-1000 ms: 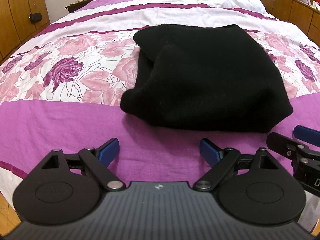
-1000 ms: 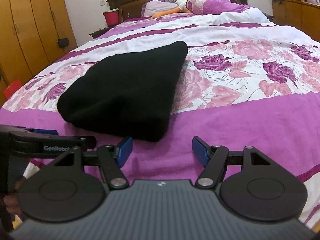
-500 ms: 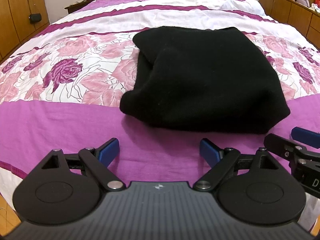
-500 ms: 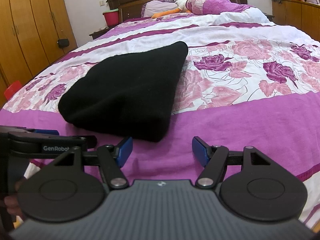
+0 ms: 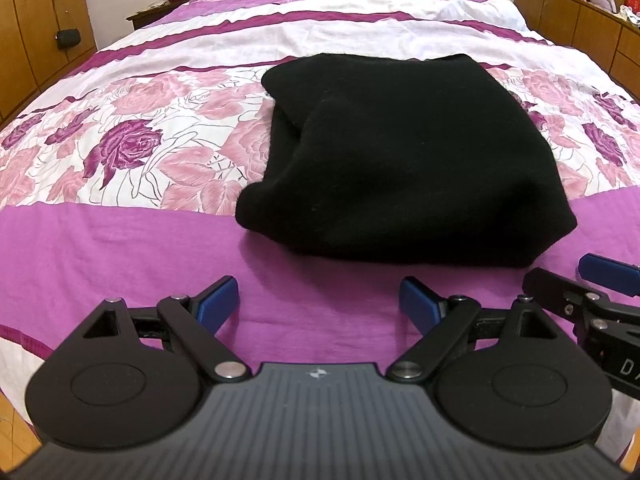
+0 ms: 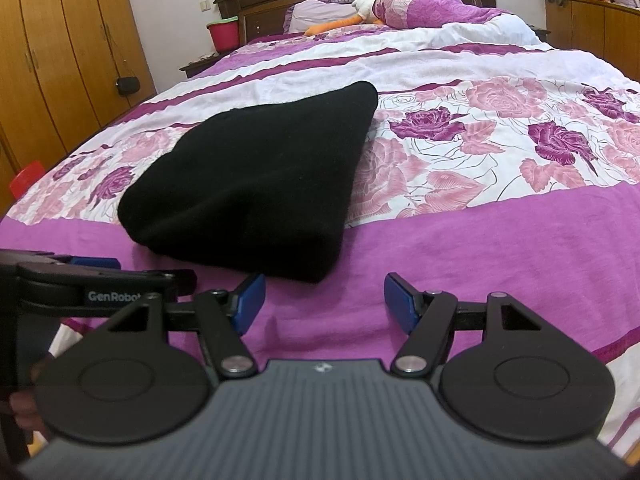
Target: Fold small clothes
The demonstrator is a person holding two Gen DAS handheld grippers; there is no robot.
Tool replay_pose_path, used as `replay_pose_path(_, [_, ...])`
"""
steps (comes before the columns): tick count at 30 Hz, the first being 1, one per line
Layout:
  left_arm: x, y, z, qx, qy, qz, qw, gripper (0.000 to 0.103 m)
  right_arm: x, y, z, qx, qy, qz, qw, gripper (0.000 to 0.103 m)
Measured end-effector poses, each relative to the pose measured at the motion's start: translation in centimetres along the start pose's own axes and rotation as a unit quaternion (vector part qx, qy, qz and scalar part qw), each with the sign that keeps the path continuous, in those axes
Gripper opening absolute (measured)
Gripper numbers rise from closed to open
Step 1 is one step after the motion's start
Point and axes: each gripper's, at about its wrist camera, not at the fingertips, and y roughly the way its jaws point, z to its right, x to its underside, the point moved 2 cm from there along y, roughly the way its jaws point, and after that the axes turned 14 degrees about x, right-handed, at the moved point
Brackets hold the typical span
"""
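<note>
While I hold both tools short of it, the folded black garment [image 5: 404,160] lies on the bed [image 5: 120,240], across the flowered band and the plain purple one. My left gripper [image 5: 318,304] gapes wide and empty just before its near edge; my right gripper [image 6: 324,300] is open too, gripping nothing, by its near right corner.

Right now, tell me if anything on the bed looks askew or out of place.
Only one small thing: the black garment lies folded on the bedspread, but its left edge is uneven, with a layer bulging out. No spill or damage shows.
</note>
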Motion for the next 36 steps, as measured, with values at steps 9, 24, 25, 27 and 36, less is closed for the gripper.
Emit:
replay_pose_path(9, [0.00, -0.02, -0.01, 0.000, 0.001, 0.000, 1.0000, 0.091, 0.06, -0.05, -0.15, -0.002, -0.001, 0.000, 1.000, 0.068])
replay_pose_path(24, [0.00, -0.05, 0.02, 0.001, 0.001, 0.000, 1.0000, 0.091, 0.09, -0.11, -0.17, -0.003, -0.002, 0.001, 1.000, 0.068])
replay_pose_path(25, [0.00, -0.06, 0.05, 0.001, 0.001, 0.000, 1.0000, 0.091, 0.09, -0.11, -0.14, -0.003, -0.002, 0.001, 1.000, 0.068])
replay_pose_path(27, [-0.02, -0.06, 0.03, 0.001, 0.001, 0.000, 1.0000, 0.091, 0.09, -0.11, -0.16, -0.003, -0.002, 0.001, 1.000, 0.068])
replay_pose_path(36, [-0.09, -0.06, 0.07, 0.002, 0.002, -0.001, 1.0000, 0.091, 0.04, -0.16, -0.17, -0.004, -0.002, 0.001, 1.000, 0.068])
